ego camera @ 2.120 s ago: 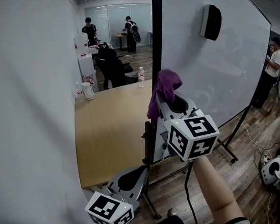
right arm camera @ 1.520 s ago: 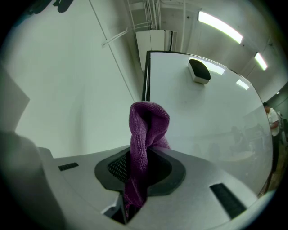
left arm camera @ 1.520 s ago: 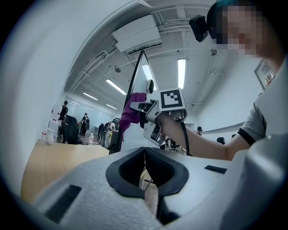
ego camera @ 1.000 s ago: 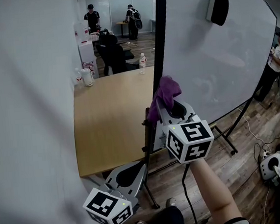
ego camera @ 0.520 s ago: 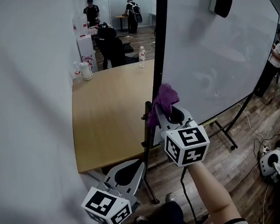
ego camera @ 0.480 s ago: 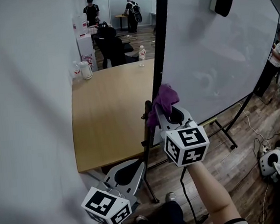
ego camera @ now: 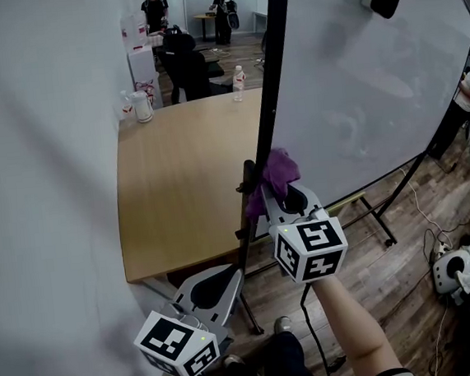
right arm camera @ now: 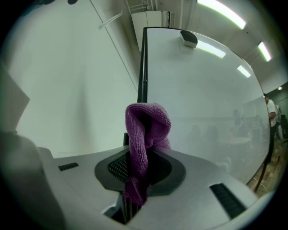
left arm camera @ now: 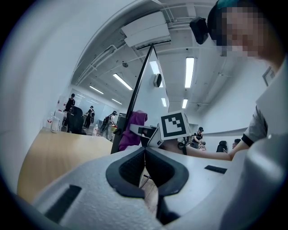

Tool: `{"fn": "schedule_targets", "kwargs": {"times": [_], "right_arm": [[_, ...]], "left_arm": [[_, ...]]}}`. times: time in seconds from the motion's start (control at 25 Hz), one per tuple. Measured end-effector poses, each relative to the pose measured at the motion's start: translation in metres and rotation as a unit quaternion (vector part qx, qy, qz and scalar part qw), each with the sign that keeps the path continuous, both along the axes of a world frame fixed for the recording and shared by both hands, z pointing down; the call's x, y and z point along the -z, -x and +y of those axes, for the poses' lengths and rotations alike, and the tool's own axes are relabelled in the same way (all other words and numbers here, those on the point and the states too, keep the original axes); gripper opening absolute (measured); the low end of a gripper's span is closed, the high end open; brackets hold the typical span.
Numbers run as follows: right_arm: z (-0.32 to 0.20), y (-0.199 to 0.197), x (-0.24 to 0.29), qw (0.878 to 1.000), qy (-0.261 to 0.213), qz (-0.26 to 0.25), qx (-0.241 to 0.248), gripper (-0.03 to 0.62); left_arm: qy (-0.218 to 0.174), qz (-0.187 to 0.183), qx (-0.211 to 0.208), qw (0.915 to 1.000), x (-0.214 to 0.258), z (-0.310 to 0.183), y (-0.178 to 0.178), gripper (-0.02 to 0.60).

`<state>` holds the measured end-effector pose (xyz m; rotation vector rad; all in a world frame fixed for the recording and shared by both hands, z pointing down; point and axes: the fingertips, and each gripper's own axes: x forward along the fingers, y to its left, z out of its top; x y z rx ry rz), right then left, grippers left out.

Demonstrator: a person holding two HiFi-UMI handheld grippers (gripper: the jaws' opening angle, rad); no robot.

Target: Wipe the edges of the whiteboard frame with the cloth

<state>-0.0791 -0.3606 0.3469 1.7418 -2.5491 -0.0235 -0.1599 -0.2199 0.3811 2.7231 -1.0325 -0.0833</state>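
My right claw (right arm camera: 137, 170) is clamped on the purple cloth (right arm camera: 146, 128). The cloth stands up out of the jaws in a folded loop and seems to rest against the black left edge of the whiteboard frame (ego camera: 271, 80), low down on it. My left claw (left arm camera: 145, 157) hangs below that edge and nearer to me. Its jaws are together with nothing between them, so it steadies nothing.

The main risk, as I judge it, is the grip. Only a narrow strip of cloth sits between the jaws, and the drag of rubbing along the frame edge could tug it free. It could also fold the loop over, and then hard plastic would scrape the bar.

The loop is floppy and the edge is thin. A small drift sideways would put the cloth on the white board face (ego camera: 350, 97) instead of the frame.

A dark bracket (ego camera: 246, 174) sits on the frame edge just beside the cloth and could snag it.

The board stands on legs, so a hard sideways push could rock it towards the wooden worktop (ego camera: 177, 188) beyond the frame edge.
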Motion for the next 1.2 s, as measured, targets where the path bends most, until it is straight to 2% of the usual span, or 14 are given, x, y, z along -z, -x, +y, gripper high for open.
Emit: {"fn": "schedule_targets", "kwargs": {"times": [1.2], "right_arm": [[-0.002, 0.000, -0.125, 0.998, 0.056, 0.027, -0.006, 0.066]], "left_arm": [[0.055, -0.003, 0.005, 0.9984, -0.048, -0.020, -0.010, 0.018]]}}
